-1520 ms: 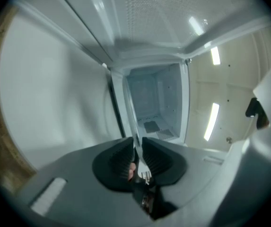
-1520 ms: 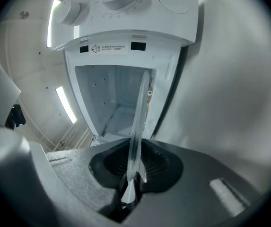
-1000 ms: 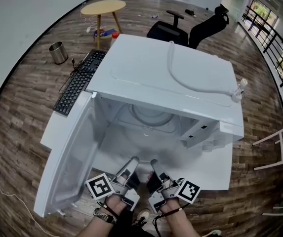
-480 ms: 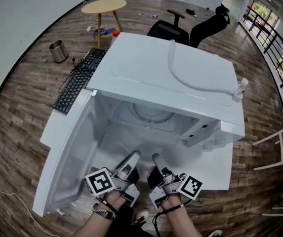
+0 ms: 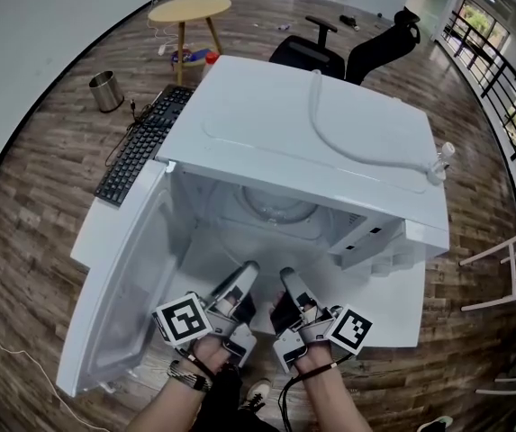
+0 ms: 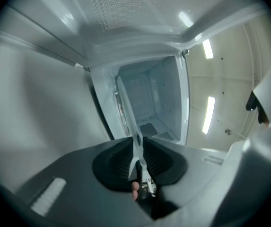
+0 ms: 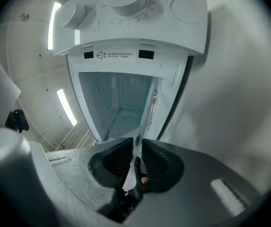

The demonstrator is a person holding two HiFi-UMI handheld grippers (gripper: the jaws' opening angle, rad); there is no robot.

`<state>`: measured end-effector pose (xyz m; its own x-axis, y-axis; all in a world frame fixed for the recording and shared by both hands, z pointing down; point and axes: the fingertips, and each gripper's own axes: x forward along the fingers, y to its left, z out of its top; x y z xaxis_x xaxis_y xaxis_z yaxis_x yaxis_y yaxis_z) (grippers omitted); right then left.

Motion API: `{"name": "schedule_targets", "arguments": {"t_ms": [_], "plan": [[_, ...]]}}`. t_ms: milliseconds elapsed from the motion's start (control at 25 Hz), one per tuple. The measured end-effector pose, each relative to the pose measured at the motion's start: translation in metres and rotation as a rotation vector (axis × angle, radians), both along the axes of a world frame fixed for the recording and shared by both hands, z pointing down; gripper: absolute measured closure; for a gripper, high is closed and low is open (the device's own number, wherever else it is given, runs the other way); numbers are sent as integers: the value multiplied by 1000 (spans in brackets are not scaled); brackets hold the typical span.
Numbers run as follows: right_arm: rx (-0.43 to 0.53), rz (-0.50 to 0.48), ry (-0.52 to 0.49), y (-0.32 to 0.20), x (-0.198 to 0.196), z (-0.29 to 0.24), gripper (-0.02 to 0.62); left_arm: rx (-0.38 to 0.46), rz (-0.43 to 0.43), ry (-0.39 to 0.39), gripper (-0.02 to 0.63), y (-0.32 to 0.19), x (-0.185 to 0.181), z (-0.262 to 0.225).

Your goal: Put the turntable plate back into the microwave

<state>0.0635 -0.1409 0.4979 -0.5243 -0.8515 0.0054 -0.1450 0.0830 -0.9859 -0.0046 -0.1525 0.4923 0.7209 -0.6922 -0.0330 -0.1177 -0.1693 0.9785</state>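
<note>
Between the jaws of two grippers, one glass turntable plate (image 6: 135,136) stands edge-on. The left gripper (image 5: 245,271), its jaws just eased slightly wider, and the right gripper (image 5: 287,276) each pinch its near rim. Ahead stands one microwave (image 5: 330,124), its single door (image 5: 131,277) open outside the left gripper.

Turntable plate (image 6: 134,136) is seen edge-on, its face hidden
</note>
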Motion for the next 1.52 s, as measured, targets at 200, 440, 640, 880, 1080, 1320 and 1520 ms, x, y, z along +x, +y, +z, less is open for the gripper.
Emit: {"name": "schedule_targets", "arguments": {"t_ms": [200, 440, 640, 880, 1080, 1320, 1520], "plan": [[2, -1, 5, -8, 1, 1, 532, -3, 3, 15, 531, -8, 2, 1], [0, 5, 9, -15, 4, 3, 532, 19, 11, -42, 531, -16, 1, 9], [-2, 8, 19, -20, 6, 5, 532, 15, 9, -35, 531, -20, 3, 11], [-8, 12, 24, -30, 9, 4, 532, 20, 4, -17, 531, -31, 7, 6], [-1, 22, 19, -39, 12, 4, 532, 20, 3, -39, 529, -40, 9, 11], [6, 25, 29, -46, 14, 3, 532, 20, 7, -40, 529, -47, 11, 11], [9, 28, 41, -50, 14, 3, 532, 22, 6, -42, 526, -50, 11, 12]]}}
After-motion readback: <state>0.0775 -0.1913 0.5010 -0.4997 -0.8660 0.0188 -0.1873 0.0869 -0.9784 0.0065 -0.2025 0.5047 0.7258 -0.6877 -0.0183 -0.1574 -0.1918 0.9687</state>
